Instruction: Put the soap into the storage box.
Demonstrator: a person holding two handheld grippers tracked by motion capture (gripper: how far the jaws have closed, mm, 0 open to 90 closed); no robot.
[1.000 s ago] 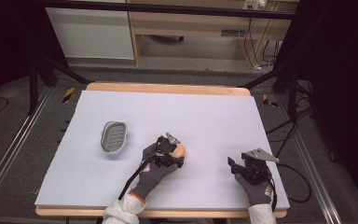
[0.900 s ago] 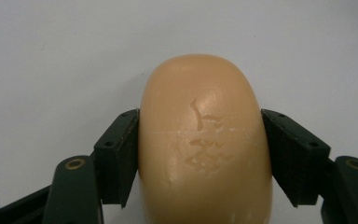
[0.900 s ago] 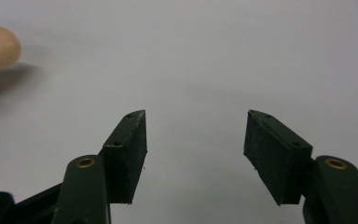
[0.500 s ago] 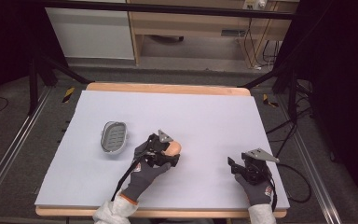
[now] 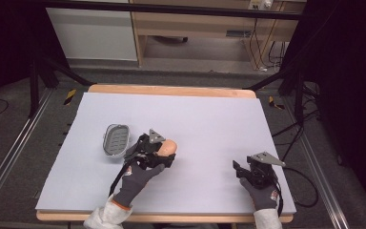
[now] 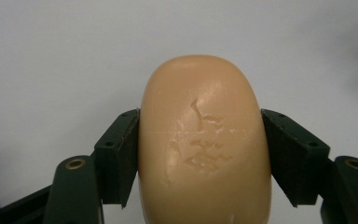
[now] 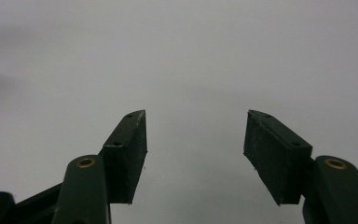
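Far on the left of the counter (image 5: 209, 119) sits a small grey soap dish (image 5: 116, 140). It is oval and has slots in its bottom. Nothing is in it. It rests flat on the pale sheet that covers the counter.

Just to the right of the dish is my left hand-held gripper (image 5: 171, 155). My left hand (image 5: 136, 179) wears a dark glove and comes up from the bottom edge. The hand-held gripper points to the right, away from the dish. It holds a bar of soap (image 5: 167, 147) between its two black jaws. The soap is a soft peach color. It is close to the dish but not touching it. I cannot tell if the soap rests on the counter or is a bit above it.

In the left gripper view, the soap (image 6: 204, 140) is big and round at the top. One jaw presses on each long side. There are small marks stamped in its face, but I cannot read them.

Well over to the right is my right hand-held gripper (image 5: 238, 168), near the front edge of the counter. My right hand (image 5: 262, 191) is gloved too. In the right gripper view, its jaws stand wide apart with nothing between them, just the pale sheet below.
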